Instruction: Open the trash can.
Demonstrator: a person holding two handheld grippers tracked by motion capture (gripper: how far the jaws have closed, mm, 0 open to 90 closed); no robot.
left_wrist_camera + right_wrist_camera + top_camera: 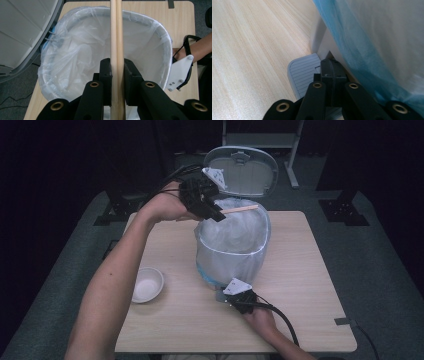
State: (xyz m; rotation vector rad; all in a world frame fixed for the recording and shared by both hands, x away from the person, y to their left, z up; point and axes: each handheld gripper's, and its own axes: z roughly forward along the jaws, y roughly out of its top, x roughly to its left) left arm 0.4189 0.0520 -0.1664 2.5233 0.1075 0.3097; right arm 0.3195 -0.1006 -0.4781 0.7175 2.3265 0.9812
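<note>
Chopsticks [116,37], clamped in the left tongs [117,67], hung over the lined bin [231,251]; right tongs [331,72], together, apparently pressed its pedal [303,72]. Release comes next.

Showing matt pale wooden chopsticks [116,37], crinkled glossy clear plastic liner [82,52] inside the smooth grey plastic bin [231,257], ribbed grey plastic pedal [303,72], light wood-grain tabletop [249,50].

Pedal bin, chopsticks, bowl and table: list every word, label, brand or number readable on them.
None: no readable text anywhere.
The pedal bin, its open lid and ribbed pedal bear no lettering.
The chopsticks, the white bowl and the wooden table are plain.
</note>
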